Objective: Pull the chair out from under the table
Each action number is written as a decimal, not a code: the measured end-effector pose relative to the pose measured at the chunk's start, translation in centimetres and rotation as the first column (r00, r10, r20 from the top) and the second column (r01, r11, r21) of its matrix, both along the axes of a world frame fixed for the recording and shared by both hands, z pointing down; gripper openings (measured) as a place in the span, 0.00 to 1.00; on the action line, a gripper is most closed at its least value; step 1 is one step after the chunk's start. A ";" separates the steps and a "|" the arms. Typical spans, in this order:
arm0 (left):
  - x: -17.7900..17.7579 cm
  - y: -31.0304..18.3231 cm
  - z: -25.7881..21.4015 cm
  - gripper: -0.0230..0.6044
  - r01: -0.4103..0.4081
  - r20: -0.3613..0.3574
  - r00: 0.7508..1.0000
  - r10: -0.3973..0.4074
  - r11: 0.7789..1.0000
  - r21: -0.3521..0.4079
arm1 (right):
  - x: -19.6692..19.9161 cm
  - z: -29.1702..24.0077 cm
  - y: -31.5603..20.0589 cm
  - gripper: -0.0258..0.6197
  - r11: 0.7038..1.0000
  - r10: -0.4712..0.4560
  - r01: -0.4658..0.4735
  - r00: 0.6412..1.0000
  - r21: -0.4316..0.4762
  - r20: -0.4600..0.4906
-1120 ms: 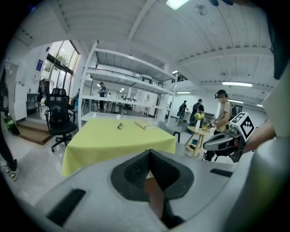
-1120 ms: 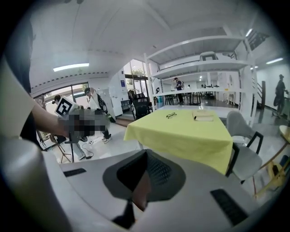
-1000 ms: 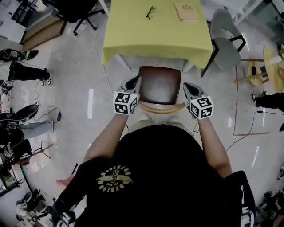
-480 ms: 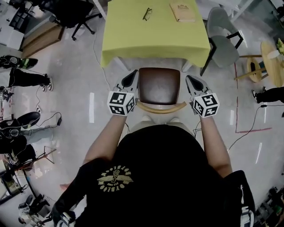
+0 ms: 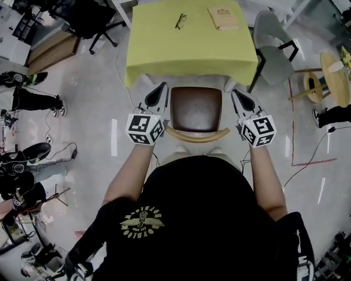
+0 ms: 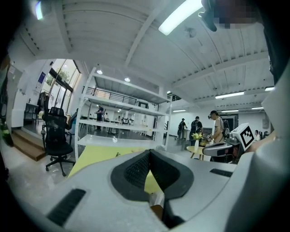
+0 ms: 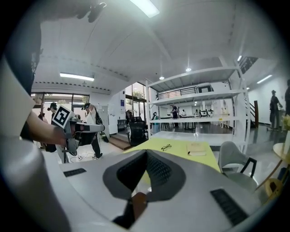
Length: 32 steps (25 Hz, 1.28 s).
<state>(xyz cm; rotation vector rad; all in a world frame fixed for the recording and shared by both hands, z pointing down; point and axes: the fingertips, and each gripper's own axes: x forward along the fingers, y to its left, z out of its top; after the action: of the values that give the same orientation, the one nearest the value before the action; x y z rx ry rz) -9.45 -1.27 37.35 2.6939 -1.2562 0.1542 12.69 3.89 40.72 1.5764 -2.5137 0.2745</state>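
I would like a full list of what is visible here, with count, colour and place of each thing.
table: one, yellow-green cloth, top centre.
glasses: one pair, dark, on the table.
booklet: one, tan, on the table, right of the glasses.
chair: one, brown seat, wooden back, at the table's near edge.
side chair: one, grey, at the table's right.
office chair: one, black, top left.
round table: one, wooden, right edge.
left gripper: one, grey, shut, empty, left of the chair.
right gripper: one, grey, shut, empty, right of the chair.
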 end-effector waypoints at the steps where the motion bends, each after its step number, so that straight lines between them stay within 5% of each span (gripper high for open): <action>1: 0.1 0.1 -0.4 0.05 -0.003 0.002 1.000 0.003 1.000 0.010 | 0.1 -0.4 0.1 0.06 1.000 -0.001 0.001 1.000 0.006 0.003; 15: 1.8 2.2 -4.7 0.05 0.043 0.000 0.999 -0.043 0.990 0.134 | 1.4 -3.9 0.2 0.06 0.995 -0.065 0.062 0.997 0.083 0.040; 32: 4.2 5.8 -7.9 0.05 0.174 0.031 0.983 -0.183 0.967 0.186 | 5.4 -8.3 0.4 0.06 0.972 -0.159 0.152 0.987 0.177 0.028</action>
<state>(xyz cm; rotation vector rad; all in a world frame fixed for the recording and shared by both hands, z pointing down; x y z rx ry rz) -5.26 4.56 29.49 2.7212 -1.5927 0.0845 18.04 4.33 32.40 1.4324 -2.7416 0.0686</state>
